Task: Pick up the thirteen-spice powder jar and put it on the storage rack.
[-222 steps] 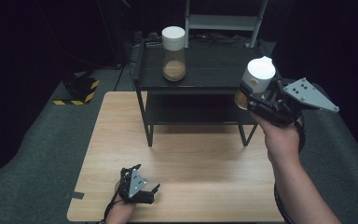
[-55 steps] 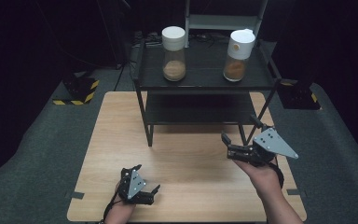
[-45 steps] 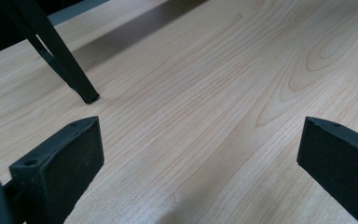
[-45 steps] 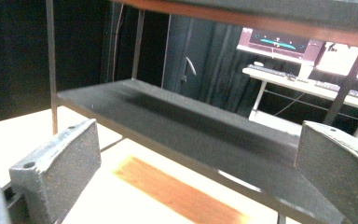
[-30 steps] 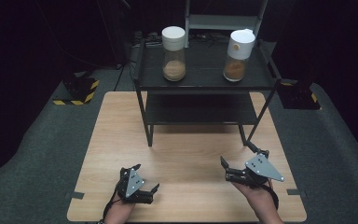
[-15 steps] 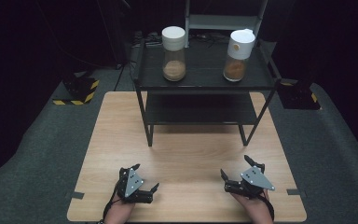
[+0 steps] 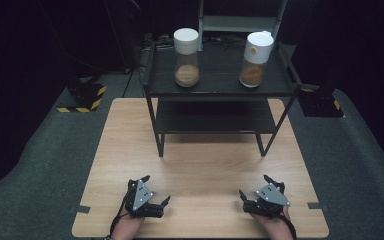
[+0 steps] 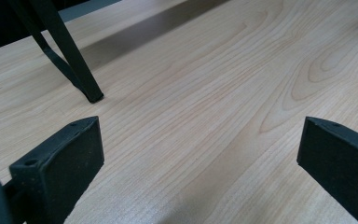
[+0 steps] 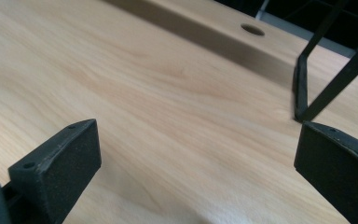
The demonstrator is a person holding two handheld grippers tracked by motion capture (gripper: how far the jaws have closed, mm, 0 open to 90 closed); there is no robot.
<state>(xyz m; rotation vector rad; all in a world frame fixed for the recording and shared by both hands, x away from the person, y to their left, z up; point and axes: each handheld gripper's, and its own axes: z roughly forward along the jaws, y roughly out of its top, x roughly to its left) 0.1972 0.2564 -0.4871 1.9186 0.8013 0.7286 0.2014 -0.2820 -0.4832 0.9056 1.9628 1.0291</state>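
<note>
Two jars (image 7: 254, 59) on shelf | well apart from each hand-held gripper (image 7: 259, 194) | jaws spread, empty

Near the wooden table's (image 7: 200, 165) front edge, the left gripper (image 7: 156, 192) and right gripper (image 7: 256, 190) are black, each topped by a grey triangular plate with small screws; square black pads (image 8: 60, 161), one screw hole each.

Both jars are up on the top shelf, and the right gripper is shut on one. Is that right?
Not quite. The high view shows both jars on the top shelf, but the right gripper is open and empty, low over the table.
</note>
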